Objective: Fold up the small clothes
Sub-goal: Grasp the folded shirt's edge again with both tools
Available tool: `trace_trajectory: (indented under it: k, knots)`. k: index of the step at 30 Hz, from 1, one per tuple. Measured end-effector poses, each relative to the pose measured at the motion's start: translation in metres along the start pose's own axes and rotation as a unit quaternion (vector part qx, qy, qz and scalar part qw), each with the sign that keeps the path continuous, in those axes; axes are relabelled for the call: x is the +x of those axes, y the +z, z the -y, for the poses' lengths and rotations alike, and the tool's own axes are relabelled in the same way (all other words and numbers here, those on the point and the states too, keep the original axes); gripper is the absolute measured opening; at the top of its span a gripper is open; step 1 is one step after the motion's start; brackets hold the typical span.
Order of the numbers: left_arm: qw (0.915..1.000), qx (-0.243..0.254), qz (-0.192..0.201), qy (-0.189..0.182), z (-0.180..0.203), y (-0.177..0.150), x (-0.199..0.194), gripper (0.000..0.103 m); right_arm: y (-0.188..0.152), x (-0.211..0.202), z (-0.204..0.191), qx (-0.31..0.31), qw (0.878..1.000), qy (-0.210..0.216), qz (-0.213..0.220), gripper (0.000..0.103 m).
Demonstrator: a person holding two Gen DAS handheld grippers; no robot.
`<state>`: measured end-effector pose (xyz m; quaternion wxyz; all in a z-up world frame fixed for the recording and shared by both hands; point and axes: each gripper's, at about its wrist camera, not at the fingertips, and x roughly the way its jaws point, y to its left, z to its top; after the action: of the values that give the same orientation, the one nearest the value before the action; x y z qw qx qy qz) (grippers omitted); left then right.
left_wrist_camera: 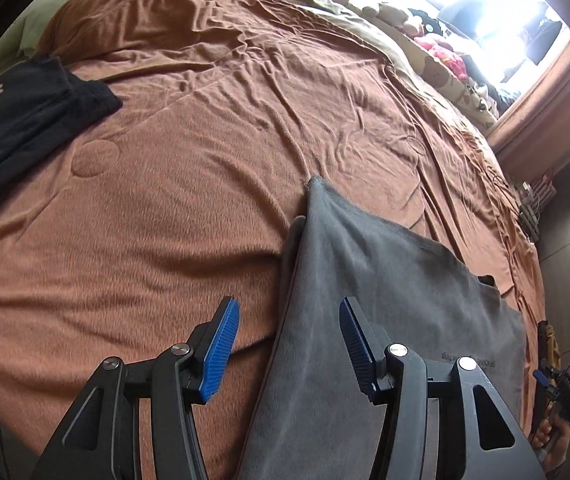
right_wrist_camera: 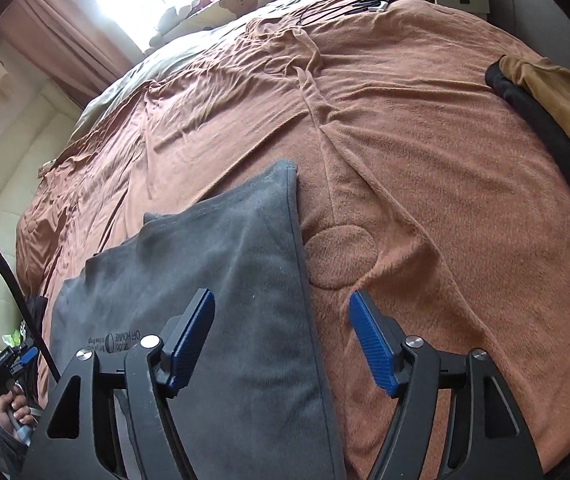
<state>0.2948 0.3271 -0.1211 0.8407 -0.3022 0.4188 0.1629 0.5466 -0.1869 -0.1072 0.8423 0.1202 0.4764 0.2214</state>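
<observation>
left tool [left_wrist_camera: 289, 344] spread, empty | right tool [right_wrist_camera: 281, 340] spread, empty | grey shirt [left_wrist_camera: 385, 300] folded flat, smooth, on brown blanket [left_wrist_camera: 205, 140]

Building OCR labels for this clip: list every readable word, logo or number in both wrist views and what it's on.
"OFF HOME", upside down in the right wrist view, beside a round logo: on the grey garment.
Smaller lines next to it on that garment: too small to read.
Same print in the left wrist view: blurred, unreadable.
Tan lettering with paw prints on the black garment: cut off at the frame edge, unreadable.
</observation>
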Motion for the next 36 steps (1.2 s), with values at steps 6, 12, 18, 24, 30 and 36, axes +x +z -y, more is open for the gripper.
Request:
trace_trajectory:
  k: [6, 12, 18, 24, 30, 36]
  knots:
    - [0.9996, 0.019, -0.017, 0.008, 0.011, 0.03, 0.028, 0.055, 0.03, 0.034, -0.005, -0.008, 1.0, 0.002, -0.016, 0.072]
    - [0.9984, 0.037, -0.041, 0.012, 0.02, 0.05, 0.058, 0.055, 0.056, 0.063, -0.005, -0.011, 0.999, 0.002, -0.032, 0.072]
    - [0.9969, 0.053, -0.057, 0.01, 0.029, 0.068, 0.083, 0.055, 0.074, 0.085, -0.008, -0.021, 0.999, -0.002, -0.047, 0.059]
    - [0.9956, 0.066, -0.064, 0.021, 0.034, 0.082, 0.106, 0.054, 0.089, 0.109, -0.011, -0.027, 0.997, -0.015, -0.065, 0.045]
    - [0.9944, 0.06, -0.079, 0.038, 0.029, 0.09, 0.128, 0.051, 0.091, 0.121, -0.012, -0.027, 0.997, -0.016, -0.076, 0.014]
    - [0.9945, 0.054, -0.088, 0.016, 0.028, 0.098, 0.137, 0.008, 0.092, 0.115, -0.022, -0.051, 0.997, -0.022, -0.059, 0.004]
